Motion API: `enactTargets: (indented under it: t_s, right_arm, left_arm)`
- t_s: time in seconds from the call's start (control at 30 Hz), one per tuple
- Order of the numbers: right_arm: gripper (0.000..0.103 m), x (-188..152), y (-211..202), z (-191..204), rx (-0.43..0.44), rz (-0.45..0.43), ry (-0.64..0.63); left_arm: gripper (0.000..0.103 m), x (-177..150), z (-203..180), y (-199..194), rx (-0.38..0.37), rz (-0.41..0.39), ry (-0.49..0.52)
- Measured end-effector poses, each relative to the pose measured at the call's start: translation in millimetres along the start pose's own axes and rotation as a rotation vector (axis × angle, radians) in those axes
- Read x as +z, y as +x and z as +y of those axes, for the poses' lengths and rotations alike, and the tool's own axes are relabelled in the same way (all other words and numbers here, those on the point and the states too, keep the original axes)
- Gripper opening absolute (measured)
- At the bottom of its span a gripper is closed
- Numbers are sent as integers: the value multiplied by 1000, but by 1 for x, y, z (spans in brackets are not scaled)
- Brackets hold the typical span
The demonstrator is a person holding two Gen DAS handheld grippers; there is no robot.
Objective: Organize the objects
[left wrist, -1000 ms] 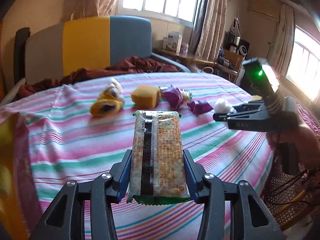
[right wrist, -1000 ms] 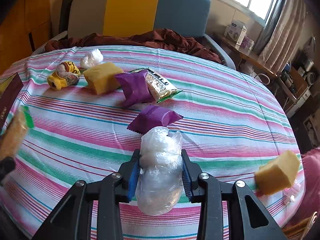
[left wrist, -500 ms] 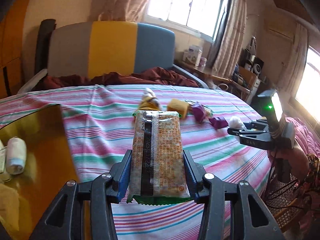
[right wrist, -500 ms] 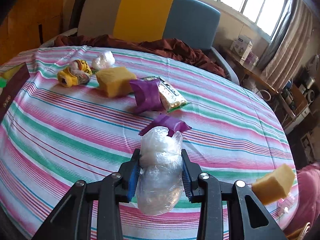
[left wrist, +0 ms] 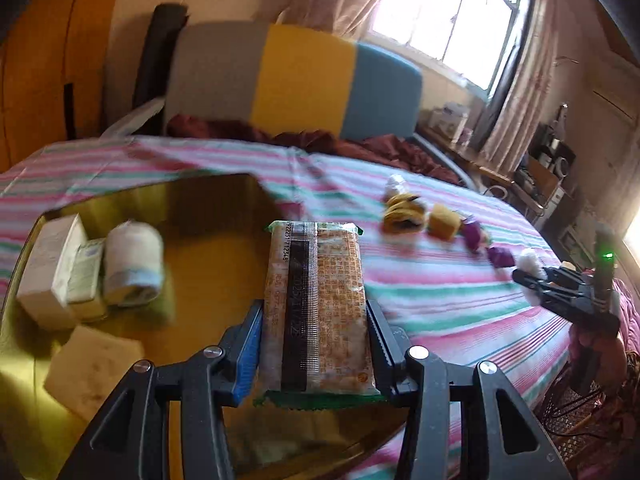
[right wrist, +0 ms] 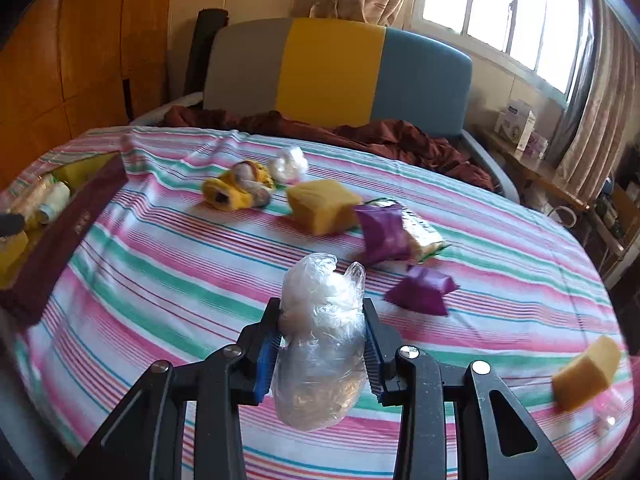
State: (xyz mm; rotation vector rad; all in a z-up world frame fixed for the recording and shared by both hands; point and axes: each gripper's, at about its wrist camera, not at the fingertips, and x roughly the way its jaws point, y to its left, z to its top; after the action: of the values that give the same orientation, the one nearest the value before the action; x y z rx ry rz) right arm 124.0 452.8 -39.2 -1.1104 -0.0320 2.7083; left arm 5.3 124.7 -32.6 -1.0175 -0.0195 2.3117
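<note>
Since the earlier frames the left tool [left wrist: 316, 338] has swung across from the open striped cloth to a spot over the golden tray [left wrist: 216, 248], which now fills the lower left of its view; the right tool [right wrist: 320, 338] has shifted less and now sees the tray's dark red wall at its far left. The left tool is clenched, partly closed, on a flat orange cracker packet [left wrist: 318, 304], gripped at its long sides and pointing away from the camera above the tray's near edge. The right tool is clenched, nearly closed, on a crumpled clear plastic bag [right wrist: 320, 336], held above the striped surface [right wrist: 168, 276].

In the tray lie a white box [left wrist: 46, 268], a smaller carton [left wrist: 86, 276] against it, a white roll [left wrist: 132, 264] beside that, and a pale sponge [left wrist: 90, 372] nearer the camera.

Left on the surface: a yellow pouch [right wrist: 236, 190], a white wad [right wrist: 288, 164], a yellow sponge [right wrist: 322, 206], two purple packets [right wrist: 384, 234] [right wrist: 420, 290], and another sponge [right wrist: 586, 374] near the right edge.
</note>
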Motion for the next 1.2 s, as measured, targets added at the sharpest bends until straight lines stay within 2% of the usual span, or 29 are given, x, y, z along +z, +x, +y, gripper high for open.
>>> enactTargets:
  t_s: [0.23, 0.43, 0.8, 0.97, 1.07, 1.2]
  right_arm:
    - [38, 15, -12, 42, 78, -41, -4]
    - [38, 29, -21, 85, 153, -72, -22]
    - [38, 60, -33, 158, 295, -122, -71]
    - [38, 71, -29, 188, 352, -111, -85]
    - [38, 77, -23, 208, 380, -92, -102]
    - [38, 86, -14, 232, 422, -63, -125]
  left_arm:
    - [48, -7, 42, 12, 47, 116, -57]
    - [48, -12, 60, 17, 94, 181, -67]
    - [48, -18, 90, 15, 227, 215, -130]
    - [53, -20, 95, 11, 235, 219, -162]
    - [60, -17, 97, -3, 214, 172, -201]
    - [60, -12, 94, -23, 203, 75, -201]
